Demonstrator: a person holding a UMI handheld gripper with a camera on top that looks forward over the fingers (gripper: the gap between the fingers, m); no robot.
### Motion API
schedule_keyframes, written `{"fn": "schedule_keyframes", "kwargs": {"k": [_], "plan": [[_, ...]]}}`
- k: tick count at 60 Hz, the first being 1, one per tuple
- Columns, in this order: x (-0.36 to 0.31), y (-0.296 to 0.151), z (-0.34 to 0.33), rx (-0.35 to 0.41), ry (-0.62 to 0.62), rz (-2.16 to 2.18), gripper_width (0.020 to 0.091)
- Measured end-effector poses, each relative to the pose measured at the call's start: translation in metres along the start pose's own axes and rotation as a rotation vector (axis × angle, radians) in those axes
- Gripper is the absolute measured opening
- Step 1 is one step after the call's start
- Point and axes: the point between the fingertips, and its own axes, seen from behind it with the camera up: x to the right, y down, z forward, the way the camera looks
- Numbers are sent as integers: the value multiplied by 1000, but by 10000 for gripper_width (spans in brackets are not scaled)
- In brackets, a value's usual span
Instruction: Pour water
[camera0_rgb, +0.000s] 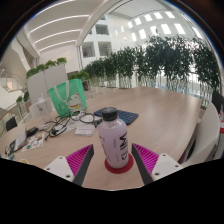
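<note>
I had the gripper (113, 160) open around the bottle (113, 140), which stood capped on a red coaster (119, 165) on the table (160, 110) with gaps both sides, so an off-centre squeeze could have tipped it; contents probably hidden by the label.

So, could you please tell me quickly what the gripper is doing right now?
Gripper: open, with the bottle standing between its fingers, not gripped.
</note>
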Motion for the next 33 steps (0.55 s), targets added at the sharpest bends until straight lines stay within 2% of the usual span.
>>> {"fn": "schedule_keyframes", "kwargs": {"k": [1,11,17,23,33], "plan": [[0,1,-8,-3,3,1,848],[-19,7,-98,-36,15,-2,833],[-40,8,-160,-26,9,-29,836],[-60,17,-220,-56,11,-41,834],[-90,-2,-309,8,13,-60,834]]}}
